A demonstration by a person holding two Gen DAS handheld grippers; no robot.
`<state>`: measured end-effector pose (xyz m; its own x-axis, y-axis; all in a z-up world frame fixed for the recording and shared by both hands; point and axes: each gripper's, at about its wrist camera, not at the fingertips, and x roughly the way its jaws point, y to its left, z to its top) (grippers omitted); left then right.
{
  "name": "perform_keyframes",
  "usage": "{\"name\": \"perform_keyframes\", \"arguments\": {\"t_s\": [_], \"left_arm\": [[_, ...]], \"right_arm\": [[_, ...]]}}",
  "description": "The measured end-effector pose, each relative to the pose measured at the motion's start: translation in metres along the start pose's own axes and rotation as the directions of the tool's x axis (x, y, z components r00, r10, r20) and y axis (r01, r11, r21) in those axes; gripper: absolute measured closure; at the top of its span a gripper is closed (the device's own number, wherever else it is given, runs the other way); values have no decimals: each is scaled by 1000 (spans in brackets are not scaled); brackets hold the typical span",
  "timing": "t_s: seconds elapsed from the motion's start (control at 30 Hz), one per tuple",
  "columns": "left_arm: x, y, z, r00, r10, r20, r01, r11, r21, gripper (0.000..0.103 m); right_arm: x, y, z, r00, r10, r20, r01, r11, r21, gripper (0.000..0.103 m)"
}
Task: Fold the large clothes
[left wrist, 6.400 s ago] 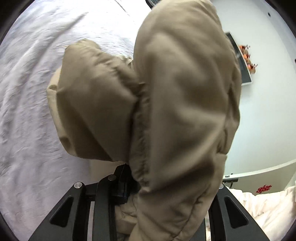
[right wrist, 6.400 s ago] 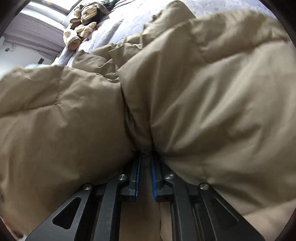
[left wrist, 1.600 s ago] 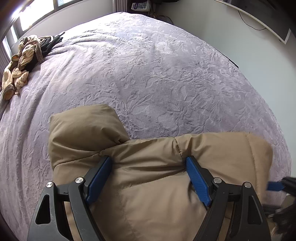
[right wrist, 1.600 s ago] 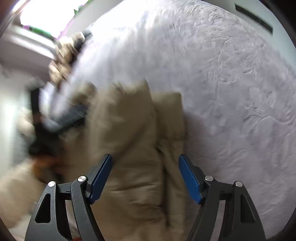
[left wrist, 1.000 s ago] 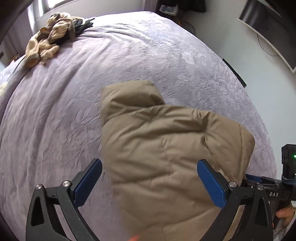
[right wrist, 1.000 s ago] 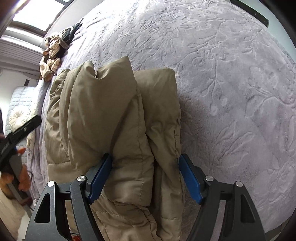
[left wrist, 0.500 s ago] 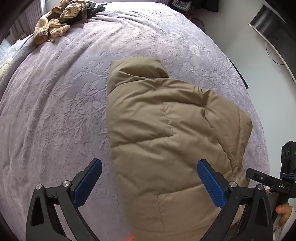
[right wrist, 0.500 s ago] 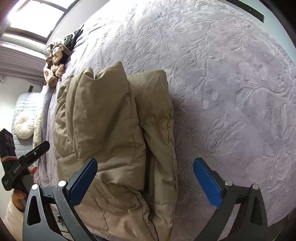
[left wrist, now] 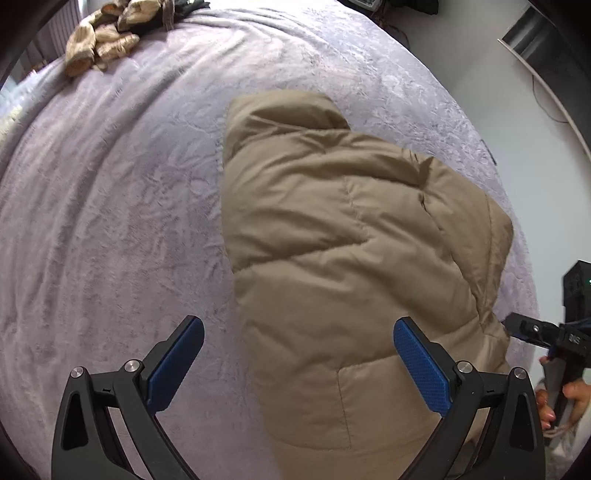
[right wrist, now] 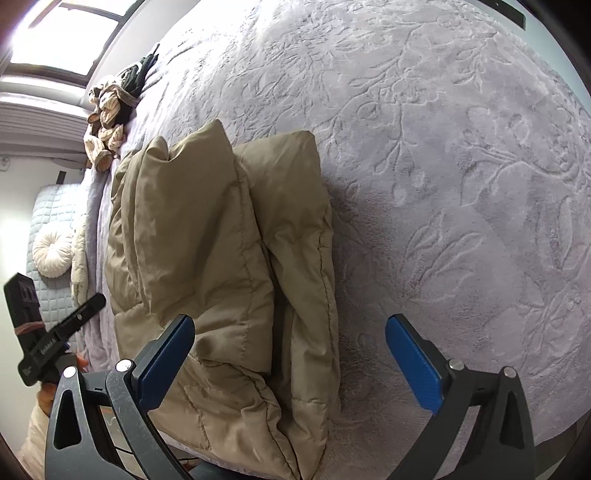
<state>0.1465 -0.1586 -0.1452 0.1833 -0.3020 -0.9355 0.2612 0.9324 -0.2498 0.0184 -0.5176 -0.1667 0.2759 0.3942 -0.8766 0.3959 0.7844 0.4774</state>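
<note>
A tan puffer jacket lies folded in a thick bundle on the lilac embossed bedspread, near the bed's front edge. In the right wrist view the same jacket shows stacked layers. My left gripper hovers above the jacket's near left side, open, its blue pads clear of the cloth. My right gripper stands wide open over the jacket's right edge, holding nothing. Each view shows the other gripper at its border, held by a hand.
A heap of beige and dark clothes lies at the far corner of the bed, also seen as clothes in the right wrist view. A round white cushion rests on a quilted seat beside the bed. A wall runs along the right.
Both grippers held the jacket, then let go. Over the last second my right gripper's jaws spread wider and drew off the cloth. My left gripper shifted a little over the lying jacket.
</note>
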Motion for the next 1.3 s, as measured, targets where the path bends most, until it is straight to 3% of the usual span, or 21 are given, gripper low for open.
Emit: {"name": "perform_keyframes", "arguments": {"t_s": [0.13, 0.33, 0.4, 0.5, 0.53, 0.63, 0.77, 0.9, 1.0, 1.23, 1.3], "left_arm": [[1, 18, -7, 996, -89, -10, 88, 994, -63, 0], [12, 58, -18, 971, -238, -24, 227, 950, -216, 0], [19, 68, -19, 952, -306, -26, 288, 921, -263, 0], [29, 79, -19, 900, -435, -9, 408, 852, -328, 0], [32, 80, -19, 892, -452, -6, 424, 840, -337, 0], [38, 80, -17, 880, -476, 0, 446, 825, -348, 0], [51, 75, -10, 826, -563, -20, 529, 788, -316, 0], [64, 76, -6, 803, -595, -47, 558, 776, -295, 0], [75, 83, -5, 759, -649, -40, 606, 729, -318, 0], [104, 85, -5, 726, -685, -63, 634, 702, -324, 0], [111, 82, -5, 708, -704, -59, 652, 684, -328, 0]], "right_arm": [[5, -3, 0, 999, 30, -17, -29, 999, 28, 0], [9, -7, 3, 998, 51, -22, -50, 998, 49, 0], [9, -8, 5, 998, 59, -24, -57, 997, 51, 0], [10, -11, 9, 995, 95, -24, -94, 994, 53, 0], [11, -12, 11, 993, 117, -25, -115, 992, 55, 0], [16, -14, 18, 989, 143, -39, -141, 988, 58, 0], [21, -13, 25, 984, 170, -55, -169, 985, 37, 0], [33, -12, 34, 967, 236, -99, -236, 972, 14, 0], [48, -9, 41, 960, 236, -151, -241, 970, -21, 0], [85, 0, 51, 919, 315, -237, -329, 944, -18, 0], [92, 2, 54, 908, 335, -251, -350, 937, -16, 0]]}}
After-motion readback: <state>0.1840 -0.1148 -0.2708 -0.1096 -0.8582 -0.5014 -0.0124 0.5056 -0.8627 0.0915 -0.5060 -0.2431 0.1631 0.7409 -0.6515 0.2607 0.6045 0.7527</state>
